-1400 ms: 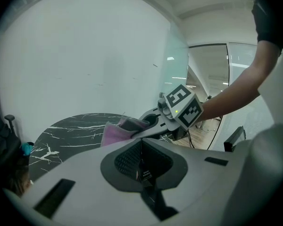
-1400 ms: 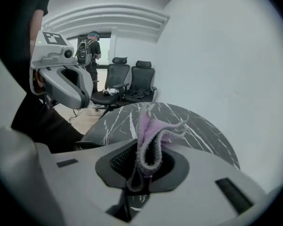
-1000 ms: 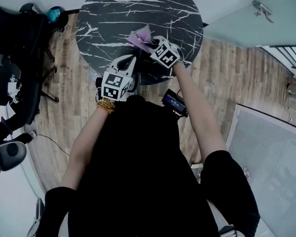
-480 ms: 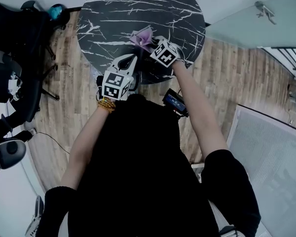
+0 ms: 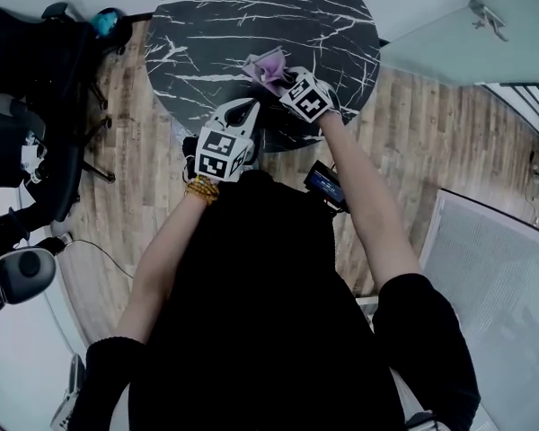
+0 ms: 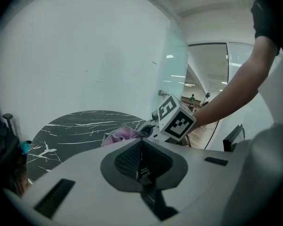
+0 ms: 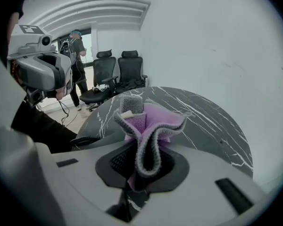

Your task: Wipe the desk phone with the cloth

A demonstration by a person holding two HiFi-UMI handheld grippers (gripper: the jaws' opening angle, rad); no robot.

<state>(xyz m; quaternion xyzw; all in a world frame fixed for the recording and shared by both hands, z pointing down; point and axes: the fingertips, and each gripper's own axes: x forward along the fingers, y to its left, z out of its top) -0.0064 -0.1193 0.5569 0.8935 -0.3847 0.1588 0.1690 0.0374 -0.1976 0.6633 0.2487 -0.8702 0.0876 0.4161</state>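
Cloth [image 5: 269, 65]: one item, lilac pile fabric with a grey stitched border and a small pale tag near its top fold. Condition: bunched and folded upward, its loose edges flaring open. Position: upper centre of the head view, pinched at its lower end between the jaws of the right gripper [image 5: 283, 79], raised above the black marbled table [image 5: 216, 25]

**Cams: one head, two gripper**

Head view: steeply down past torso [image 5: 260, 312] onto table [image 5: 251, 16]. Gripper views: close behind own jaws, low across the table; left faces wall [image 6: 85, 55], right faces chairs [image 7: 118, 74]. All three share table and cloth [image 5: 269, 65].
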